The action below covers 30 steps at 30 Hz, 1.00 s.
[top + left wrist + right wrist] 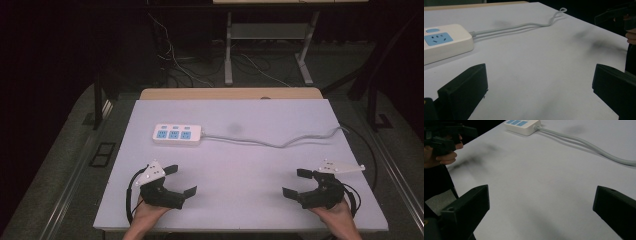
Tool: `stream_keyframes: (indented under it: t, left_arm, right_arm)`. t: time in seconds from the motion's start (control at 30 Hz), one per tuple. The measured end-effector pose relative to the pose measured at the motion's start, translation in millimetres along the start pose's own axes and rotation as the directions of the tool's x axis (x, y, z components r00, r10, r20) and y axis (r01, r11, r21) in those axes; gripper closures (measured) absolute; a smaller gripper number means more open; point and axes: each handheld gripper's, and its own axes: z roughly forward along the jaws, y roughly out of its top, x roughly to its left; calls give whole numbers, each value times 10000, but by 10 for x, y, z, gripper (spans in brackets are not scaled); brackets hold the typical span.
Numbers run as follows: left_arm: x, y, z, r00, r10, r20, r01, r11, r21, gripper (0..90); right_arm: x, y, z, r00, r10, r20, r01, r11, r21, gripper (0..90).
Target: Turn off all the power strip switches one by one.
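Both hand-held grippers sit at the near edge of the desk (240, 165): the left hand-held gripper (181, 180) and the right hand-held gripper (295, 182), each with jaws spread wide and nothing between them, both released. Neither touches the work item.

Work item: a white power strip (177, 134) with three blue socket faces, lying flat in the left-centre of the desk, well apart from both grippers and nearer the left one. Its grey cord (280, 142) leaves the right end and runs in a loose wave across the desk to the right edge.

Handling judgement: the strip's body appears to be rigid moulded plastic, light, smooth-sided and therefore somewhat slippery under hard pads. Best hold is likely across the two long sides near mid-length, where the walls are parallel; the socket faces should be avoided. The cord is flexible and will trail and drag, so any lift or turn of the body may be pulled off line by it; a second hold on the cord close to its entry would likely steady it.

Containers: none on the desk. Cabling and a metal stand (265, 45) lie on the floor beyond.
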Motion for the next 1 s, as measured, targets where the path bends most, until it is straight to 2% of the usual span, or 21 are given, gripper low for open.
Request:
stream_keyframes:
  t: [0.4,0.47,1.0]
  left_arm:
    - [-12,0,8,10000,29,48,-29,9999,124,0]
    - [-14,1,13,10000,87,-1,-86,9995,308,0]
    - [-33,12,45,10000,55,71,-60,9968,796,0]
  right_arm:
    - [8,-3,17,10000,-1,-64,1,10000,48,5]
    - [9,-3,24,10000,-21,-37,21,10000,65,5]
    - [22,-5,45,9998,-97,-160,101,9996,256,5]
